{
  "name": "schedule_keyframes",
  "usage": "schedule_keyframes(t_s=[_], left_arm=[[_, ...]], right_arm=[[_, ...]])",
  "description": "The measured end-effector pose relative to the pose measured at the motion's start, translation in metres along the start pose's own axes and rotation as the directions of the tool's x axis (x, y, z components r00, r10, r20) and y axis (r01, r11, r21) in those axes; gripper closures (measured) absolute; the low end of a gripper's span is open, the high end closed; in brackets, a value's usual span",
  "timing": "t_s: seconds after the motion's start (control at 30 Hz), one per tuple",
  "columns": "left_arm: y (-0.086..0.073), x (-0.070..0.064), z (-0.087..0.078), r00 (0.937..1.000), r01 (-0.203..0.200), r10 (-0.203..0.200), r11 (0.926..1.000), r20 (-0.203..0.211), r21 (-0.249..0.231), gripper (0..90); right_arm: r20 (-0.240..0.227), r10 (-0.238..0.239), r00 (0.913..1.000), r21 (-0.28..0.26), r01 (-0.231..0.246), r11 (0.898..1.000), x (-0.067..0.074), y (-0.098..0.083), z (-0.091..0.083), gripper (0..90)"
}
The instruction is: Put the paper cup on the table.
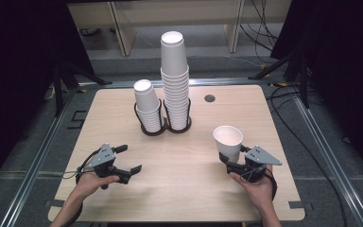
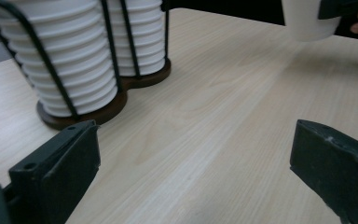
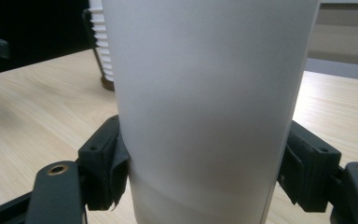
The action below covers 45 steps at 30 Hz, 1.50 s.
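The right gripper (image 1: 230, 163) has its fingers (image 3: 103, 161) closed against the lower wall of a single white paper cup (image 1: 228, 140), one finger on either side. The cup stands upright, mouth up, held at the right front part of the worktop (image 1: 123, 198); whether its base touches the surface cannot be told. In the right gripper view the cup (image 3: 209, 107) stands between the pads, and a loose edge of pad lining curls away on one finger.

The left gripper (image 1: 128, 158) is at the left front of the worktop, its fingers (image 2: 58, 170) spread wide with nothing between them. The wood grain of the worktop (image 2: 205, 140) shows in the gap. It sits well apart from the held cup.

At the rear centre stands a dark two-ring wire holder (image 1: 166, 128) on a brown base. Its left ring carries a short stack of cups (image 1: 147, 106), its right ring a tall stack of cups (image 1: 175, 78). Both stacks are upright, mouths up, side by side. The holder is well clear of both grippers.

A small dark round grommet (image 1: 210, 98) sits in the worktop to the right of the holder. The person's hands enter from the near edge, each gripping one tool.
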<state>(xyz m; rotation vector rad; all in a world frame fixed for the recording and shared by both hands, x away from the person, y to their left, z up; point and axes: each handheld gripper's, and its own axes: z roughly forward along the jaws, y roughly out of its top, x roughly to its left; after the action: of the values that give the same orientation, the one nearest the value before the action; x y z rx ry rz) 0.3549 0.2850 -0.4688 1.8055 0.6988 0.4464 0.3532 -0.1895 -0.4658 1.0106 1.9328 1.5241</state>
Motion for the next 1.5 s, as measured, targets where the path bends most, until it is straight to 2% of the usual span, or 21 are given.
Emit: schedule_keyframes(t_s=[0.07,0.1,0.17,0.27,0.3,0.33,0.5,0.53,0.57,0.6,0.67,0.7,0.77,0.87,1.07,1.13,1.17,1.2,1.27,1.37,1.5], left_arm=[[-0.006,0.001,-0.001,0.9995,0.021,-0.022,0.9998,-0.024,-0.004,0.9],[-0.009,0.001,0.0,0.9994,0.025,-0.025,0.9996,-0.024,-0.016,1.0],[-0.012,0.002,-0.002,0.9984,0.018,-0.018,0.9998,-0.053,-0.003,0.7],[-0.014,0.003,-0.003,0.9976,0.024,-0.025,0.9995,-0.065,-0.021,0.8],[-0.014,0.002,-0.005,0.9966,0.024,-0.024,0.9997,-0.079,-0.01,0.8],[-0.015,0.003,-0.004,0.9965,0.028,-0.03,0.9991,-0.079,-0.031,0.8],[-0.018,0.002,-0.006,0.994,0.036,-0.04,0.9983,-0.101,-0.046,0.8],[-0.018,0.002,-0.008,0.9935,0.032,-0.036,0.9986,-0.108,-0.042,0.8],[-0.018,0.003,-0.009,0.9931,0.03,-0.034,0.9988,-0.112,-0.038,0.8],[-0.018,0.003,-0.01,0.9924,0.03,-0.034,0.9989,-0.118,-0.037,0.8],[-0.017,0.003,-0.011,0.9917,0.026,-0.031,0.9988,-0.125,-0.04,0.8],[-0.017,0.004,-0.011,0.9919,0.026,-0.032,0.9985,-0.123,-0.047,0.8],[-0.017,0.004,-0.013,0.9894,0.033,-0.038,0.9989,-0.141,-0.035,0.8],[-0.018,0.005,-0.013,0.9891,0.037,-0.043,0.9984,-0.141,-0.042,0.8],[-0.019,0.006,-0.013,0.9892,0.045,-0.05,0.9982,-0.138,-0.04,0.9],[-0.02,0.007,-0.011,0.9904,0.048,-0.055,0.9971,-0.127,-0.059,0.9],[-0.02,0.007,-0.012,0.9901,0.045,-0.052,0.9977,-0.13,-0.051,0.9],[-0.02,0.007,-0.012,0.9907,0.046,-0.053,0.9972,-0.125,-0.059,0.9],[-0.02,0.007,-0.013,0.991,0.044,-0.051,0.9972,-0.124,-0.06,1.0],[-0.02,0.007,-0.016,0.9896,0.042,-0.048,0.9982,-0.136,-0.041,1.0],[-0.022,0.008,-0.015,0.9903,0.045,-0.053,0.9971,-0.129,-0.061,1.0]], right_arm=[[0.027,-0.023,0.9994,0.018,0.022,1.0,-0.002,-0.001,-0.003,26.9],[0.041,-0.007,0.9991,0.006,0.006,1.0,-0.002,-0.002,-0.004,26.9],[0.014,-0.004,0.9999,0.007,0.004,1.0,-0.004,-0.002,-0.005,26.9],[0.046,-0.007,0.9989,0.003,0.007,1.0,-0.005,-0.004,-0.007,26.8],[0.035,0.02,0.9992,0.003,-0.02,1.0,-0.005,-0.004,-0.007,26.8],[0.031,0.014,0.9994,0.001,-0.014,1.0,-0.006,-0.004,-0.008,26.8],[0.068,-0.009,0.9976,0.0,0.009,1.0,-0.014,-0.008,-0.014,26.8],[0.095,0.005,0.9955,0.008,-0.006,1.0,-0.015,-0.01,-0.016,26.8],[0.09,0.022,0.9957,-0.002,-0.022,1.0,-0.015,-0.011,-0.016,26.7],[0.096,0.001,0.9953,-0.007,0.0,1.0,-0.017,-0.012,-0.016,26.7],[0.085,0.007,0.9963,-0.001,-0.007,1.0,-0.018,-0.013,-0.016,26.8],[0.106,0.037,0.9937,0.004,-0.038,0.999,-0.016,-0.013,-0.018,26.7],[0.109,0.009,0.994,-0.006,-0.009,1.0,-0.019,-0.013,-0.018,26.7],[0.14,0.013,0.99,-0.013,-0.011,1.0,-0.02,-0.014,-0.018,26.7],[0.176,0.009,0.9843,0.022,-0.013,1.0,-0.025,-0.017,-0.022,26.7],[0.189,0.017,0.9818,0.036,-0.024,0.999,-0.026,-0.018,-0.023,26.7],[0.213,0.0,0.9771,0.053,-0.012,0.998,-0.027,-0.018,-0.024,26.7],[0.205,0.023,0.9785,0.057,-0.036,0.998,-0.027,-0.018,-0.023,26.7],[0.23,0.021,0.973,0.051,-0.033,0.998,-0.028,-0.019,-0.021,26.7],[0.23,0.011,0.9731,0.092,-0.033,0.995,-0.03,-0.019,-0.02,26.7],[0.245,0.024,0.9692,0.098,-0.05,0.994,-0.031,-0.02,-0.016,26.6]])
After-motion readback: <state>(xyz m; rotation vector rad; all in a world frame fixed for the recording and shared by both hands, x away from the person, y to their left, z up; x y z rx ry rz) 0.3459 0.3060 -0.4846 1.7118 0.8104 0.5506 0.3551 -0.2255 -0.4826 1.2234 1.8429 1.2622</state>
